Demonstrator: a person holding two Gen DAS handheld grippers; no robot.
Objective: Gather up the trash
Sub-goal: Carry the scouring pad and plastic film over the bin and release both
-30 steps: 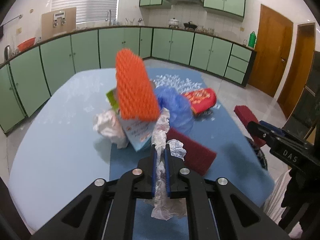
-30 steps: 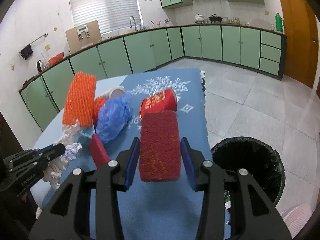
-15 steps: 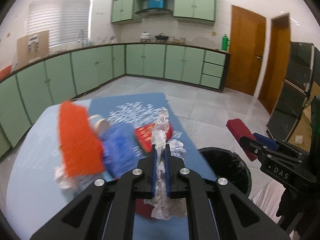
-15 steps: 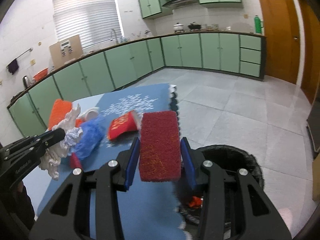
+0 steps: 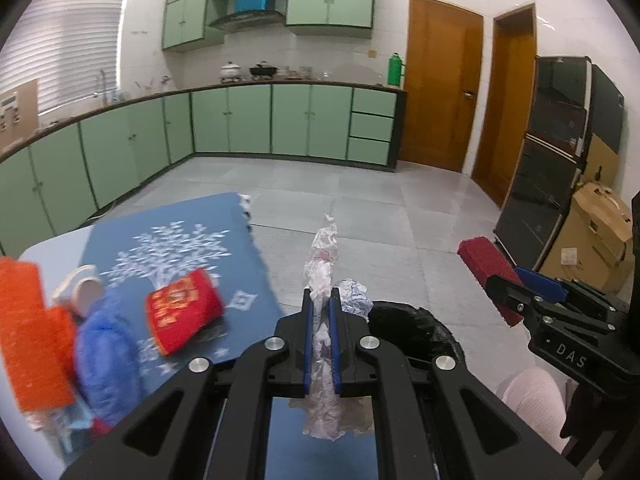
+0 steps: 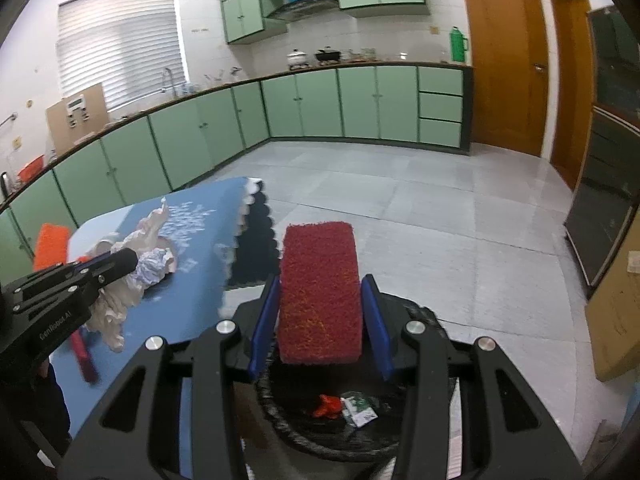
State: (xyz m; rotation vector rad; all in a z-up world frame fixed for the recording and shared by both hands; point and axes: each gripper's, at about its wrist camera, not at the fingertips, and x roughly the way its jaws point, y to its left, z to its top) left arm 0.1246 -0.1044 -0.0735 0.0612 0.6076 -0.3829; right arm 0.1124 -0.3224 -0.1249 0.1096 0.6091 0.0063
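Note:
My left gripper (image 5: 321,304) is shut on a crumpled white paper (image 5: 325,256), held in the air at the table's right edge, just left of a black trash bin (image 5: 416,324). In the right wrist view that left gripper (image 6: 132,258) and its white paper (image 6: 120,304) show at the left. My right gripper (image 6: 320,280) is shut on a dark red scouring pad (image 6: 319,288), right above the black trash bin (image 6: 304,428), which holds a red scrap and a green-white wrapper. The red pad (image 5: 486,268) also shows in the left wrist view.
On the blue tablecloth (image 5: 180,240) lie a red packet (image 5: 182,310), a blue plastic bag (image 5: 104,356), an orange mesh sponge (image 5: 28,332) and a white cup (image 5: 86,288). Green cabinets line the far walls. A cardboard box (image 5: 596,232) stands by a dark cabinet on the right.
Both grippers have swung right, off the table's middle toward the bin, each keeping its load. The table trash has slid to the left of both views; the bin now lies under the right gripper.

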